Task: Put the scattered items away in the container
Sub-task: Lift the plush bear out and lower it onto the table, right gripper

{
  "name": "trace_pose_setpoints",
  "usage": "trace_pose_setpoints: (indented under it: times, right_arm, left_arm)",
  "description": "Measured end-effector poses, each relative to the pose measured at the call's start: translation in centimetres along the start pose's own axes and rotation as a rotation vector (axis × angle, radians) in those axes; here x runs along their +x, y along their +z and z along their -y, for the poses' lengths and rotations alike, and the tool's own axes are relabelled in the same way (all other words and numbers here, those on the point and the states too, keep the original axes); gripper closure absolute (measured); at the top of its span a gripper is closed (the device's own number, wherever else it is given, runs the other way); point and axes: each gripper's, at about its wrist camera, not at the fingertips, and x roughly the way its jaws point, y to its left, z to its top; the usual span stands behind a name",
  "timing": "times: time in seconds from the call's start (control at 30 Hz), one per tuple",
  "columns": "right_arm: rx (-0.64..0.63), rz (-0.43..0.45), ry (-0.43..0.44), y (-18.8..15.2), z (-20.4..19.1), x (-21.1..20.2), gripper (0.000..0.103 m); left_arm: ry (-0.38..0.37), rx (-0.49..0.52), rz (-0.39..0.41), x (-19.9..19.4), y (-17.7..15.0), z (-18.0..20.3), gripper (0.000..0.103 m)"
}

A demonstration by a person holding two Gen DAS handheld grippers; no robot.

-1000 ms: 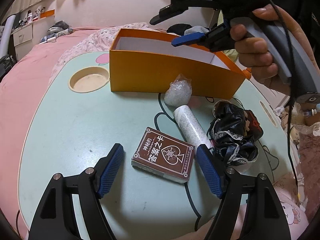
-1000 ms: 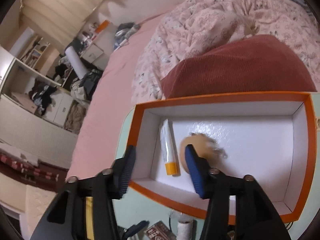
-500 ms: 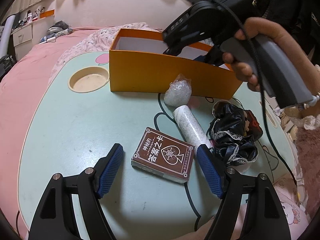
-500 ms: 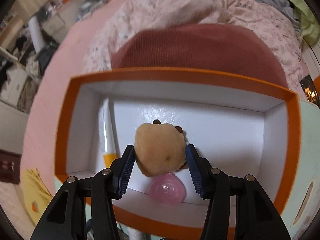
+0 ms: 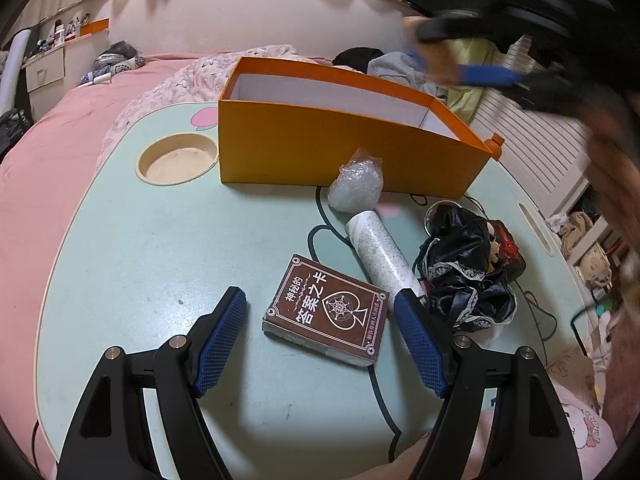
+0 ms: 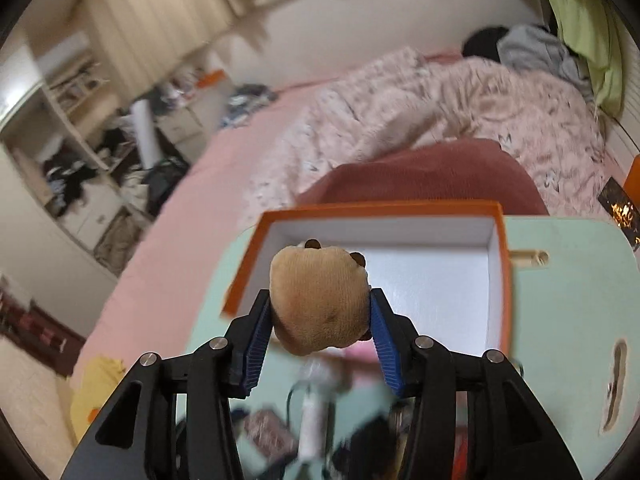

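Tan plush toy (image 6: 320, 300) sits pinched in my right gripper (image 6: 320, 314), whose jaws have just been closing; the orange box (image 6: 496, 216) lies just ahead and below. My left gripper (image 5: 320, 332) straddles the brown card box (image 5: 326, 310), spread, long axis across.

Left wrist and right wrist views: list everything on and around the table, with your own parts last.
storage box: 1, orange, white inside, back of table
card box: 1, brown, between left gripper's fingers, untouched
tube: 1, white speckled, lying beside card box
plastic bag: 1, clear, crumpled, against storage box
lace cloth: 1, black, table's right
table: 1, mint green
plush toy: 1, tan, in right gripper
left gripper: open
right gripper: closing on plush toy
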Motion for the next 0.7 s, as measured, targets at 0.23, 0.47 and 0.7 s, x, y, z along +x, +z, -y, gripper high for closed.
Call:
trace_pose_setpoints:
  times: [0.23, 0.47, 0.7]
  right_arm:
    - [0.06, 0.006, -0.02, -6.4, 3.4, -1.5, 0.055]
    - [0.136, 0.028, -0.053, -7.9, 6.1, -1.2, 0.051]
    - [0.205, 0.138, 0.002, -8.7, 6.9, -2.7, 0.042]
  left_arm:
    - [0.012, 0.007, -0.008, 0.2, 0.0, -0.1, 0.022]
    - [0.021, 0.008, -0.008, 0.2, -0.3, 0.2, 0.022]
    - [-0.014, -0.017, 0.067, -1.2, -0.2, -0.4, 0.022]
